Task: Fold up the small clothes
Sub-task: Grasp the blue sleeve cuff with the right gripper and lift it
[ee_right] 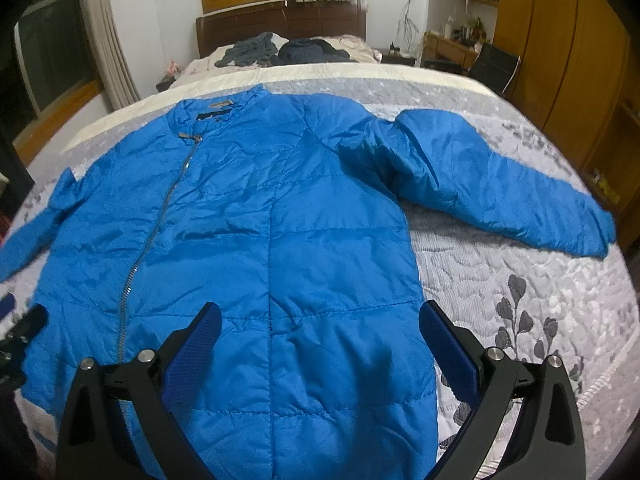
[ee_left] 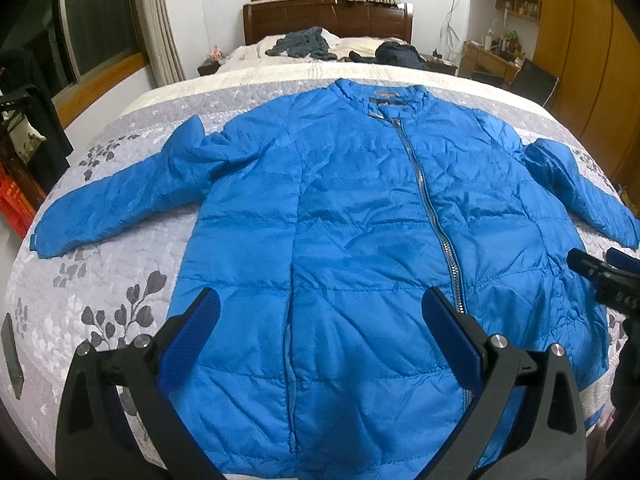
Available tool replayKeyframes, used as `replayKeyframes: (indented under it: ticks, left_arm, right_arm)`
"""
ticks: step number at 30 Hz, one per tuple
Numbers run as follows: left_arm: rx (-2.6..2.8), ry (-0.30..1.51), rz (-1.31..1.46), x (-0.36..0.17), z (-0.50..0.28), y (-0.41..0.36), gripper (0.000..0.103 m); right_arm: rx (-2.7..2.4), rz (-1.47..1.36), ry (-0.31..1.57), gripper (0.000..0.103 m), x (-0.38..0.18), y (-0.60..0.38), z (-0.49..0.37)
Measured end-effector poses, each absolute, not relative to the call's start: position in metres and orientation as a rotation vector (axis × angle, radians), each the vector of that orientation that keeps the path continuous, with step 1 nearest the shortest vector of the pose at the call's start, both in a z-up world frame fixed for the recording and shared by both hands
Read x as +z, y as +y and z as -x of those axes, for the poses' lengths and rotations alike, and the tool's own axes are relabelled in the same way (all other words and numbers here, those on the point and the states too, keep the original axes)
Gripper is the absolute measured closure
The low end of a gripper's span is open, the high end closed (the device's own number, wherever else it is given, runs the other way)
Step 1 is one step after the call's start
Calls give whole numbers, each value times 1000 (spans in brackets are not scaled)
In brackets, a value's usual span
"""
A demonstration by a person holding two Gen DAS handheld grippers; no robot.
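One bright blue quilted puffer jacket (ee_left: 340, 216) lies face up and spread flat on the bed's grey-and-white floral quilted cover (ee_left: 100, 280), collar toward the dark wooden headboard (ee_left: 328, 18), hem toward the two claws. Its silver zipper (ee_left: 432, 216) is done up and runs on a slant down the front. Both sleeves stretch outward: one reaches nearly to the bed's left edge, the other close to the right edge, so little bare cover remains beyond the cuffs. There is bare cover between each sleeve and the jacket body.

The left claw (ee_left: 320, 312) hangs over the lower front of the jacket, its blue-padded fingers spread wide with nothing between them. The right claw (ee_right: 320, 316) hovers likewise over the lower right panel, wide apart and empty.

Up by the pillows lie two dark heaps of clothing: a grey knitted one (ee_left: 300, 42) and a navy one (ee_left: 396, 54).
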State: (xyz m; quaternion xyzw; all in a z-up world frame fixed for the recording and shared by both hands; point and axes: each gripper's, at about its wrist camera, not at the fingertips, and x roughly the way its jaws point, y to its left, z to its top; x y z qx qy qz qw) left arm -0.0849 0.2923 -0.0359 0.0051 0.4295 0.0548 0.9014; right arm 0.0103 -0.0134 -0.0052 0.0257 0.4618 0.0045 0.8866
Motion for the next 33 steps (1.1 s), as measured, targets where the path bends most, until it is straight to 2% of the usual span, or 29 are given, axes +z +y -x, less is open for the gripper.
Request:
replayKeyframes:
  ticks: [7, 13, 20, 23, 33]
  left_arm:
    - [77, 966, 3, -39, 59, 288, 3]
    - [34, 975, -26, -30, 32, 264, 3]
    - [-10, 990, -40, -25, -1, 233, 3]
    - [-23, 985, -42, -25, -13, 223, 3]
    - [-22, 976, 7, -31, -37, 220, 3]
  right_arm:
    - [-70, -277, 1006, 4, -6, -107, -29]
    - [-227, -569, 1058, 4, -28, -241, -40]
    - [-321, -779, 1048, 4, -51, -357, -45]
    - [-325, -813, 1016, 7, -56, -387, -50]
    - [-344, -885, 941, 10, -63, -440, -71]
